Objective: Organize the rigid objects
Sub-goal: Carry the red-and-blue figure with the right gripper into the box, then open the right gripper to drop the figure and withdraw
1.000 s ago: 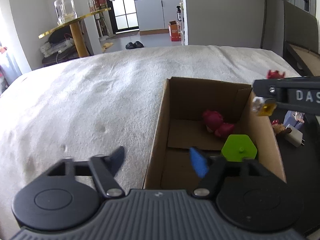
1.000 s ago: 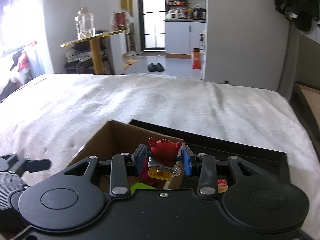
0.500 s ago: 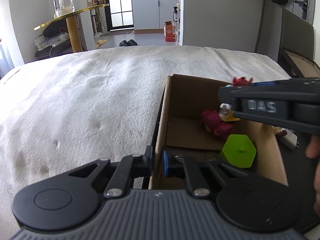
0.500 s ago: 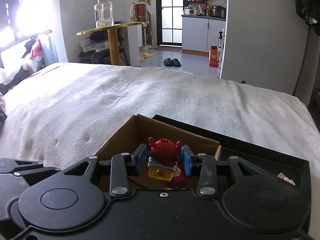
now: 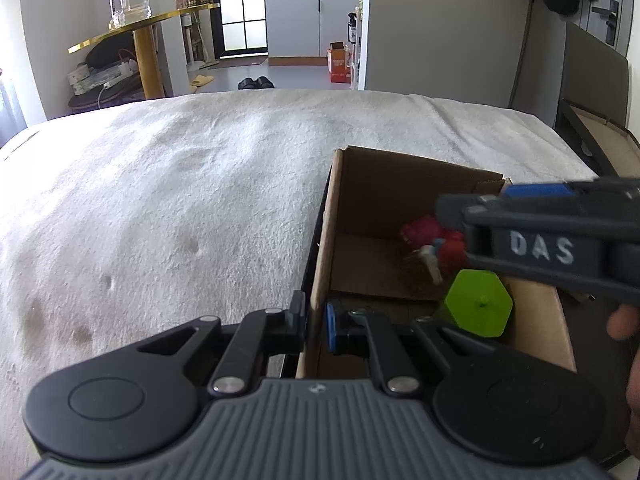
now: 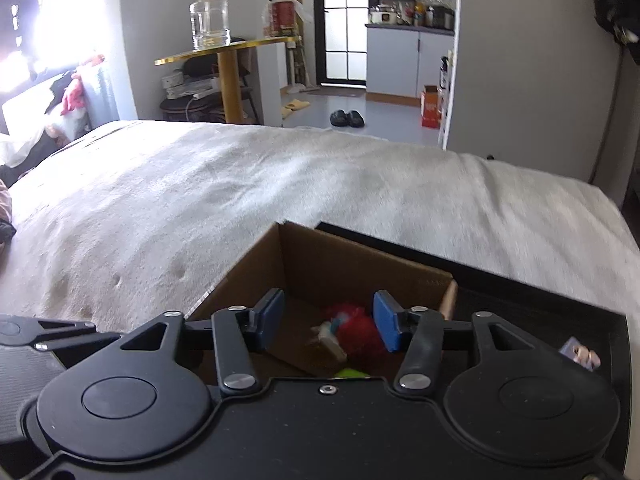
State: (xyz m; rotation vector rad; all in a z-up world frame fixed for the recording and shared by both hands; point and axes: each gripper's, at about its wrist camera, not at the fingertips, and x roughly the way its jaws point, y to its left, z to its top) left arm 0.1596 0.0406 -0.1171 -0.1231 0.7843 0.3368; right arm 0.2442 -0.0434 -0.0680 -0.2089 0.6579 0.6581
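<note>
Now red toy (image 6: 360, 332) apparently dropped, right gripper (image 6: 329, 322) opening.

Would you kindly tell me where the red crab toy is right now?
The red crab toy lies blurred inside the cardboard box, below the open right claw, beside the pink toy and near the green block.

Each camera sits just behind its own gripper and looks forward and down along the fingers. The left gripper (image 5: 316, 326) camera is close at the cardboard box (image 5: 400, 184) wall. The right gripper (image 6: 328, 326) camera looks into it from above. Both see the box, the bed (image 6: 240, 184) and the far kitchen doorway (image 6: 412, 40).
</note>
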